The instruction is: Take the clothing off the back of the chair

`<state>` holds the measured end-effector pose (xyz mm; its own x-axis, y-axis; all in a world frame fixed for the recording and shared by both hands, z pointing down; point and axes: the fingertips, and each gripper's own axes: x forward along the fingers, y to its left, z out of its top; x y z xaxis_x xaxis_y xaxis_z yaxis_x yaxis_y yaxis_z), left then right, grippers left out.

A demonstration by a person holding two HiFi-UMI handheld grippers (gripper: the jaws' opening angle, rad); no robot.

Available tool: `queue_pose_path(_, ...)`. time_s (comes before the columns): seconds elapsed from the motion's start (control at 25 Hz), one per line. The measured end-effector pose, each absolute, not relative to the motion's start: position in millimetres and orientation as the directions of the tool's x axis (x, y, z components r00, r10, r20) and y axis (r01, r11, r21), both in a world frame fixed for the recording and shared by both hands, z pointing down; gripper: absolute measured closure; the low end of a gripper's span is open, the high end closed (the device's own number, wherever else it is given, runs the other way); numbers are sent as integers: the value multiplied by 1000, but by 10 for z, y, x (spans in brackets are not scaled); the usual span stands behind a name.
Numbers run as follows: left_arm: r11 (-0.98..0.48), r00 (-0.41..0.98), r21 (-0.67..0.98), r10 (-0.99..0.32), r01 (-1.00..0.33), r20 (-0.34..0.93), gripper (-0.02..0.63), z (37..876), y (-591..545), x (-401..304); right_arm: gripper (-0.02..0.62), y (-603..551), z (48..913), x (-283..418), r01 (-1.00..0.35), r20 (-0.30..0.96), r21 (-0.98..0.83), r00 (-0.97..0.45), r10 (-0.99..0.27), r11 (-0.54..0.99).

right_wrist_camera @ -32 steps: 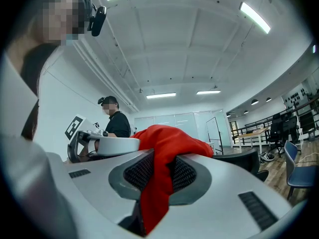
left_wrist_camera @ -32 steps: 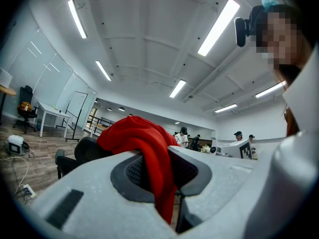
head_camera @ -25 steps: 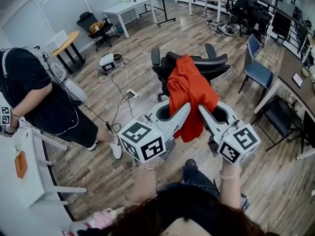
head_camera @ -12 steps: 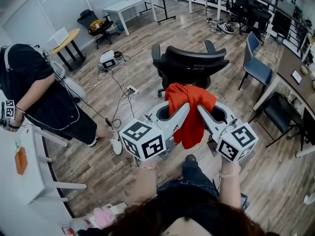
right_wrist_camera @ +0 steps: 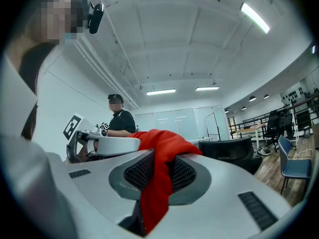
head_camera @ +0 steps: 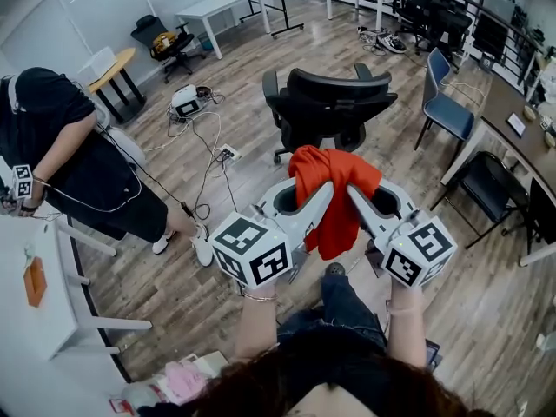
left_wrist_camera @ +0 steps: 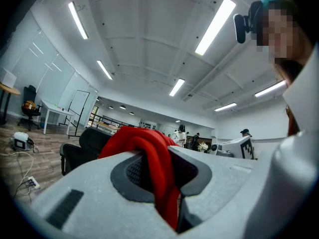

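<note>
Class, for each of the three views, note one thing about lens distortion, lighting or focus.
Head view: wide-angle, the floor boards bow toward the edges; even light, red clothing sharp. Left gripper view: fisheye with black corners, strip lights glare white. Right gripper view: same dark rim, straight ceiling lines curved.

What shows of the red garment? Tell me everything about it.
The red garment is soft, plain orange-red cloth, bunched and creased. The left tool and the right tool each pinch its upper part, side by side, jaws shut on a fold. The rest hangs limp below them in the air, apart from the black chair beyond.
</note>
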<state>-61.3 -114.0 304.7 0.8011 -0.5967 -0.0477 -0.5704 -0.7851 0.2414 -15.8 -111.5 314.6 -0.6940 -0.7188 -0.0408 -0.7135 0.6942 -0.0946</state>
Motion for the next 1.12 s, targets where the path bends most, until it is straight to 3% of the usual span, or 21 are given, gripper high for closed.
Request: queue_pose_path(1.12,-777,781,181,-621,-603,-64,528,2755,-368,40,525,-366,2846,491,-697,-54,-52,-714,-698,716)
